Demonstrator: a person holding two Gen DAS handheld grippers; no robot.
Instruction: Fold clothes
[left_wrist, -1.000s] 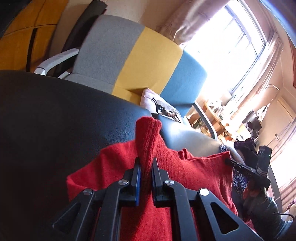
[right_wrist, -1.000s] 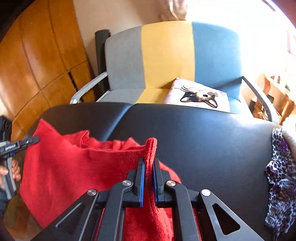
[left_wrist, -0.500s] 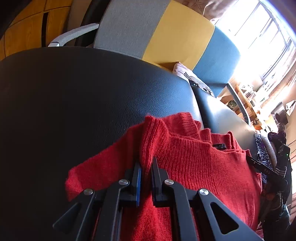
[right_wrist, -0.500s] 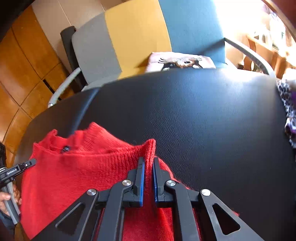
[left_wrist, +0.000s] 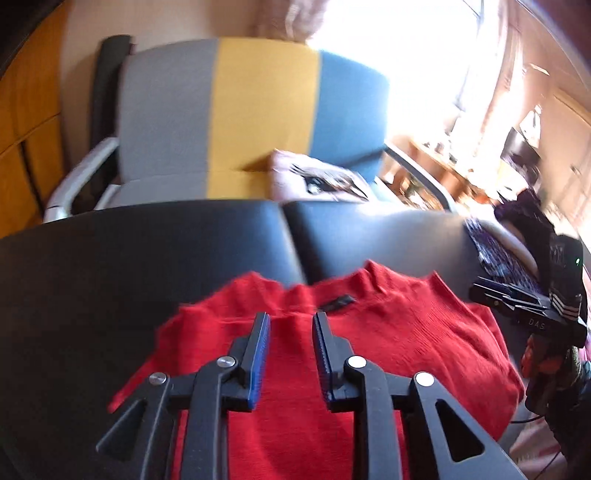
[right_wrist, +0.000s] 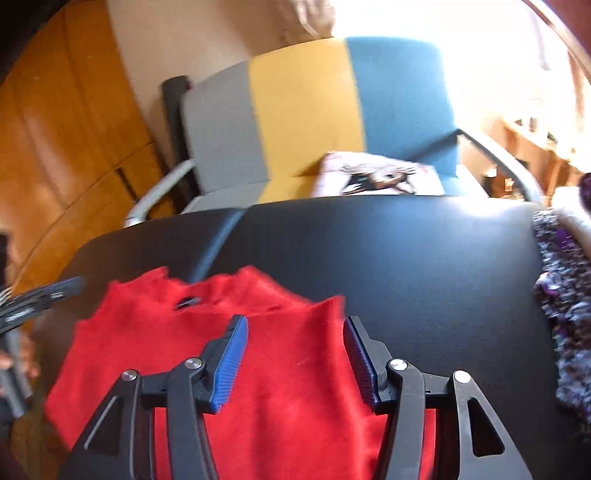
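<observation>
Sweater (left_wrist: 388, 354): one, red, on black table (left_wrist: 147, 258) | left gripper (left_wrist: 291, 325), right gripper (right_wrist: 293, 328): jaws parted, empty

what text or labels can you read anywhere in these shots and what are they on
"DAS": pale letters on the black body of the right gripper, seen in the left wrist view; anything after them is out of sight.
Dark neck label inside the red sweater: too blurred to read.
Nothing else is legible.

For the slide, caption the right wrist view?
Right gripper open above red sweater spread on black table.
</observation>
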